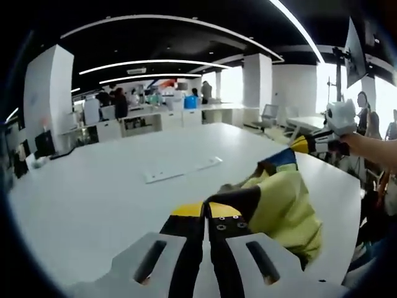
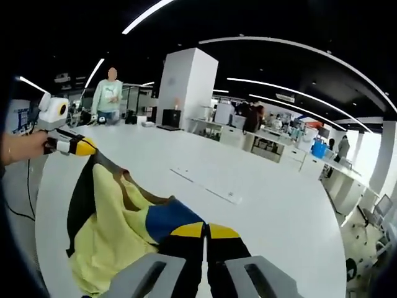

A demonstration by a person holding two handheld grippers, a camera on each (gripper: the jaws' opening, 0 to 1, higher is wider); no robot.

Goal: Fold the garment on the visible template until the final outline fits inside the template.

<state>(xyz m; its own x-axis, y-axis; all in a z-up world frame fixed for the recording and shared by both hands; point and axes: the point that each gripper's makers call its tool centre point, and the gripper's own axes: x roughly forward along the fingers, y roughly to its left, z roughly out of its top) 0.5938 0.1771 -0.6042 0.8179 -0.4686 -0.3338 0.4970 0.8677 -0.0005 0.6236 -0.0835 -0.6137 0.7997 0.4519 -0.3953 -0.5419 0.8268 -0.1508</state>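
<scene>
A yellow garment [image 1: 282, 198] with black and blue parts hangs above the white table [image 1: 93, 186], stretched between both grippers. In the left gripper view my left gripper [image 1: 205, 210] is shut on the garment's black edge. The right gripper [image 1: 302, 144] comes in at the right, pinching the blue corner. In the right gripper view my right gripper [image 2: 205, 231] is shut on the blue part of the garment [image 2: 115, 217]. The left gripper [image 2: 87, 148] holds the black edge at the far left. A flat white strip [image 1: 183, 169] [image 2: 208, 185] lies on the table beyond the garment.
The table [image 2: 279, 205] is wide and white, and its near edge runs beside the garment. A person [image 2: 110, 93] stands beyond its far end. Desks, a white pillar [image 2: 186, 87] and several people stand further back. A dark cable [image 2: 28, 186] hangs off the table's side.
</scene>
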